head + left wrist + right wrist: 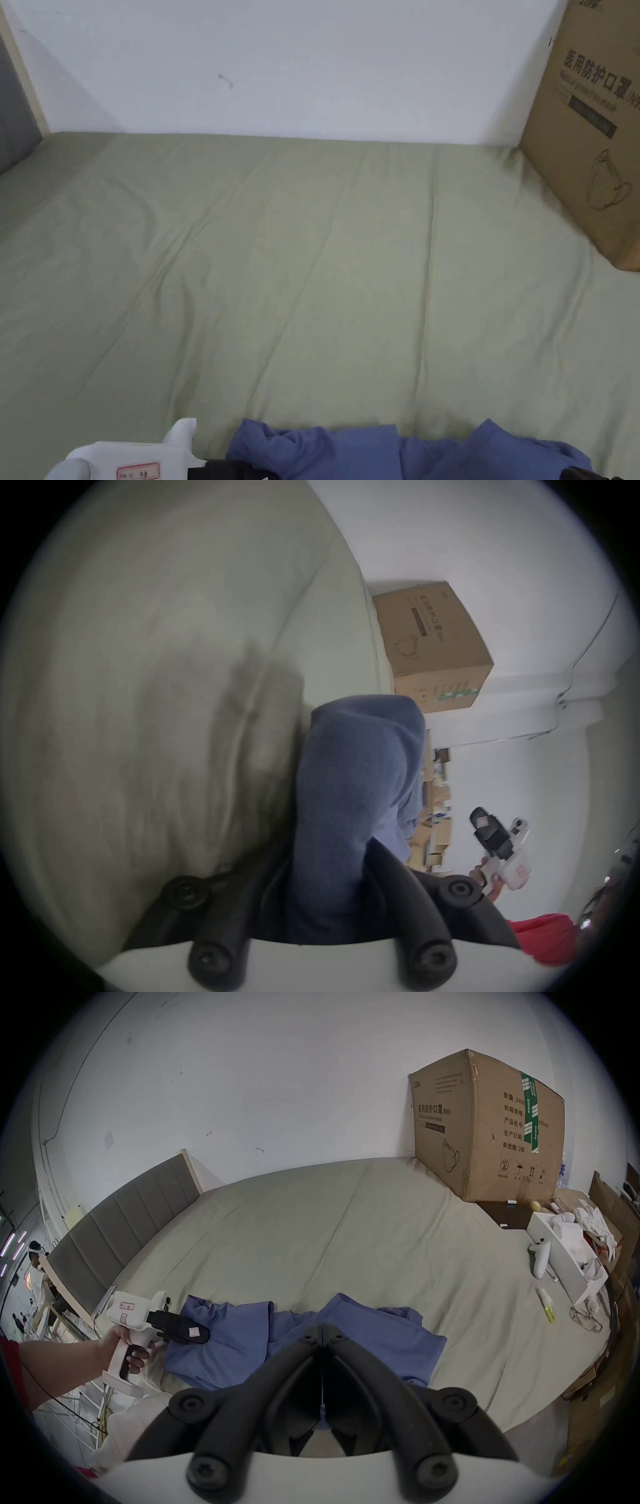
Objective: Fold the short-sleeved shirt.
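Right gripper [322,1329] has its two black jaws pressed together at the tips with a fold of the blue shirt [381,1338] pinched between them, so it's clamped on the cloth. Left gripper [204,1333] sits over at the shirt's other end, its jaws closed down on the blue fabric there too; in its own view the cloth runs right up between its jaws, though that view is pretty blurry. A hand [119,1342] grips its white handle. Shirt is bunched and wrinkled, lying at the near edge of the bed, stretched between the two grippers. Under it is a pale green sheet [325,269] with a few creases. Farther out, a big cardboard box [485,1130] stands on the far right corner of the bed against the white wall [281,62], and a grey padded headboard [114,1217] runs along the left side
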A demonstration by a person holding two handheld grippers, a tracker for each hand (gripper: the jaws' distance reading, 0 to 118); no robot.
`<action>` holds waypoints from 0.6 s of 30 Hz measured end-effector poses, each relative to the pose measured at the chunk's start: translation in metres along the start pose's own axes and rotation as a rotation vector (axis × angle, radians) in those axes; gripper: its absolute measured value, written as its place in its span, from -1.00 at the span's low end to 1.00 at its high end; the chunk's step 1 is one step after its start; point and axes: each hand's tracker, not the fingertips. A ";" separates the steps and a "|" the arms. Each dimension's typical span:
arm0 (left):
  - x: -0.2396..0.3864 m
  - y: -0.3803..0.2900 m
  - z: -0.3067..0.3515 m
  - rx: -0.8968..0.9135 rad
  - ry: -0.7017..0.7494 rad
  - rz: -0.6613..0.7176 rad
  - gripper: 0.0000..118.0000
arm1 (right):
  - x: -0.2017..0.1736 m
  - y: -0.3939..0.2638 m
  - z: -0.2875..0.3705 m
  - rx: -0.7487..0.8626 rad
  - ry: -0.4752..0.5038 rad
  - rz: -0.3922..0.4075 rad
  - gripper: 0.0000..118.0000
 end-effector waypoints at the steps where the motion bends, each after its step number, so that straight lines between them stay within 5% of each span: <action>1: 0.003 0.005 0.005 0.007 0.022 -0.029 -0.90 | 0.001 0.001 0.001 0.000 0.003 -0.004 -1.00; 6: 0.028 0.018 0.068 0.053 0.285 -0.141 -0.90 | 0.005 0.000 0.012 0.035 0.015 -0.016 -1.00; 10: 0.069 0.018 0.105 0.102 0.662 -0.013 -0.89 | 0.009 -0.007 0.017 0.040 0.029 -0.022 -1.00; 14: 0.133 -0.001 0.073 0.032 0.729 -0.327 -0.89 | 0.014 -0.014 0.023 0.059 0.050 -0.043 -1.00; 18: 0.158 0.007 0.022 -0.019 0.426 -0.163 -0.89 | 0.024 -0.011 0.037 0.134 0.106 -0.103 -1.00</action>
